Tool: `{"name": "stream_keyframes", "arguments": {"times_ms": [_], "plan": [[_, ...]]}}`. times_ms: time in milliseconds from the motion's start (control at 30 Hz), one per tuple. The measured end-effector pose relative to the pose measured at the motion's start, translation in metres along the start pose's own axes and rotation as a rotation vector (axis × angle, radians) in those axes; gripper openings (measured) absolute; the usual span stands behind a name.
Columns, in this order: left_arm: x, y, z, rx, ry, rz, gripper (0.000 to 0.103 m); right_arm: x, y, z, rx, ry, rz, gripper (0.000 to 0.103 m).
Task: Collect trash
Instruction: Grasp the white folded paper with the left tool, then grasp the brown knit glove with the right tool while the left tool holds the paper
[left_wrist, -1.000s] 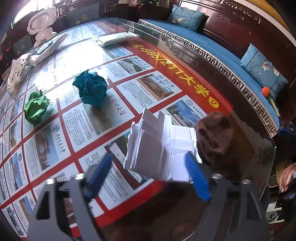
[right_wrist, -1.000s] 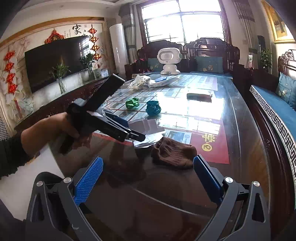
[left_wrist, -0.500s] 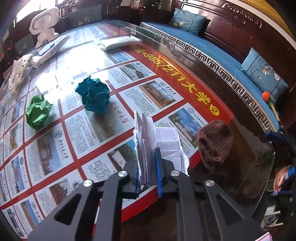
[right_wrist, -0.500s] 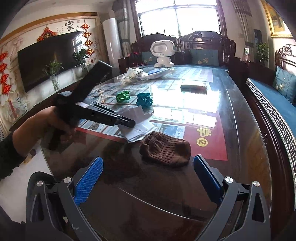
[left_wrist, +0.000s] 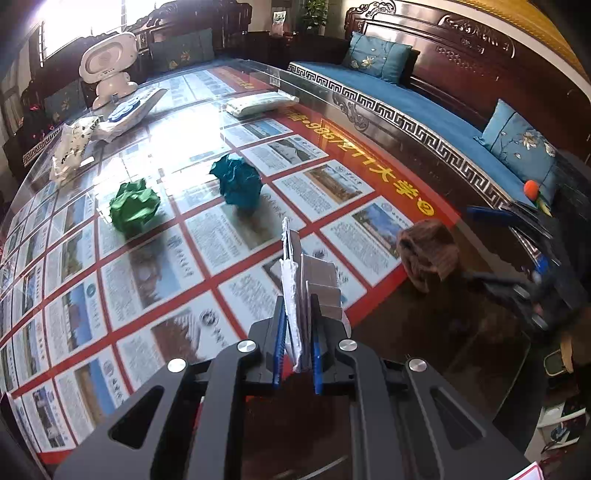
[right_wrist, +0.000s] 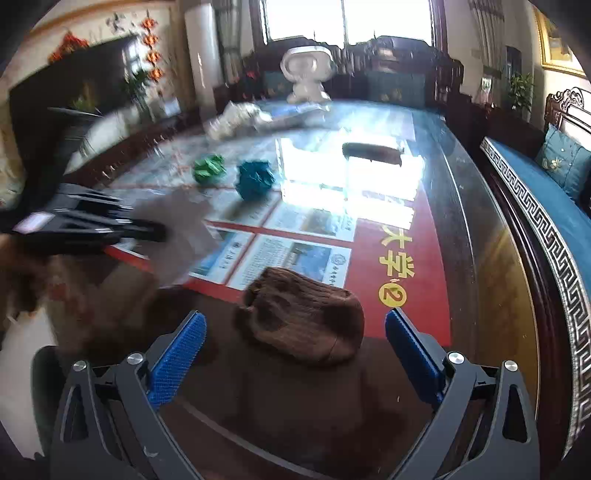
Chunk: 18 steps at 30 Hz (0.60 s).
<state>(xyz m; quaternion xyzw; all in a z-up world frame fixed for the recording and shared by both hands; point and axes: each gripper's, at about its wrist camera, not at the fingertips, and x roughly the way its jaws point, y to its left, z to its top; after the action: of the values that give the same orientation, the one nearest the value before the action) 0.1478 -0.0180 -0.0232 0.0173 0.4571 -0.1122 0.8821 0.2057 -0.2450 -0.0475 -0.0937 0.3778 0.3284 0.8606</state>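
Pinching folded white paper (left_wrist: 295, 291) upright in our left hand-held gripper (left_wrist: 297, 360), off the counter (left_wrist: 424, 332) for carrying; right hand-held gripper (right_wrist: 293, 354) spread around brown knit cloth (right_wrist: 301, 319), ready to grab

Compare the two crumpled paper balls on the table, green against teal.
Colour: the green paper ball is bright green, the teal paper ball dark blue-green. Size: the teal one looks a bit bulkier and taller; the green one sits lower. Place: the green ball lies left of the teal in both views. Both are crumpled, rest on the glass table, and are ungrasped.
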Motion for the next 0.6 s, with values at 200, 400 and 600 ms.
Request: {"name": "stream_keyframes", "arguments": {"times_ms": [200,400,600], "plan": [[-0.017,0.001,-0.016,0.020,-0.013,-0.001,0.012,0.032,-0.001,0.003,0.010,0.099,-0.031,0.078],[-0.029,-0.002,-0.026,0.014,-0.042,-0.019,0.012,0.027,0.012,0.005,-0.029,0.093,0.050,0.019],[-0.044,-0.006,-0.038,-0.009,-0.057,-0.043,0.012,0.013,0.020,-0.004,-0.022,0.074,0.102,0.017]]}}
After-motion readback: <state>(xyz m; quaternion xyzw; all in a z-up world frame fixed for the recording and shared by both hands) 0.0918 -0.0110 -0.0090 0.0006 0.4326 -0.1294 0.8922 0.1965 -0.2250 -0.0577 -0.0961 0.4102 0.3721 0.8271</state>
